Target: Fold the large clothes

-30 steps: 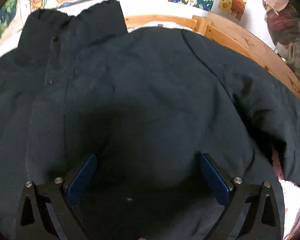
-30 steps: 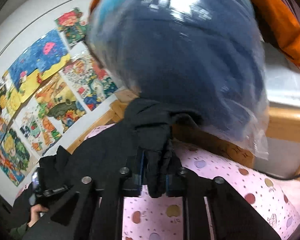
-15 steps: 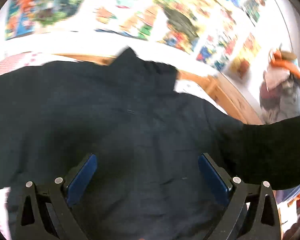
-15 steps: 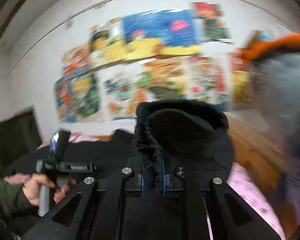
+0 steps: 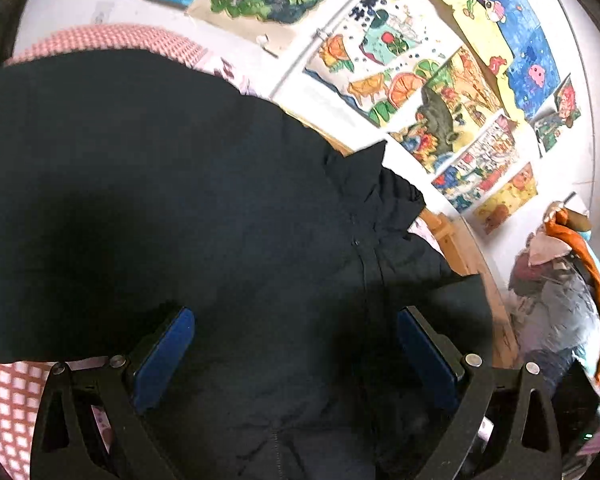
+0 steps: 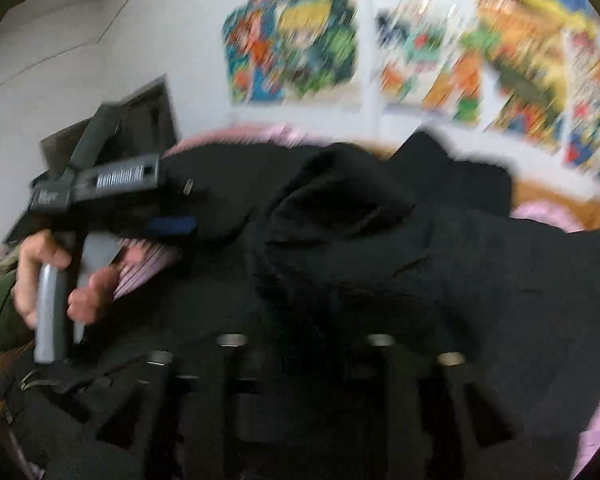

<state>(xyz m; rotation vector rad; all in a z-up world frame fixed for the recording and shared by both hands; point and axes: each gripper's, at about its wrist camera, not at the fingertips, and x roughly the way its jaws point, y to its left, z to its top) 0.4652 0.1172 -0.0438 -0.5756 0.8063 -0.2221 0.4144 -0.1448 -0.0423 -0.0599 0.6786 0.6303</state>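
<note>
A large black jacket (image 5: 220, 220) lies spread on the bed, collar toward the wall. My left gripper (image 5: 296, 344) hovers just above its front, jaws wide open, blue pads (image 5: 168, 348) on either side of the zip line. In the blurred right wrist view the jacket (image 6: 480, 264) fills the frame and a fold of its sleeve (image 6: 340, 208) bunches above my right gripper (image 6: 304, 344), which is shut on that fabric. The left gripper (image 6: 168, 224) also shows there, held in a hand at the left.
Pink checked bedding (image 5: 4, 400) shows under the jacket at the left. A wooden bed frame (image 5: 476, 264) runs along the wall with colourful posters (image 5: 420, 80). A pile of bagged clothes (image 5: 560, 292) stands at the right.
The right gripper has swung the held sleeve left and down over the jacket body. The left gripper has turned left over the jacket and stayed open.
</note>
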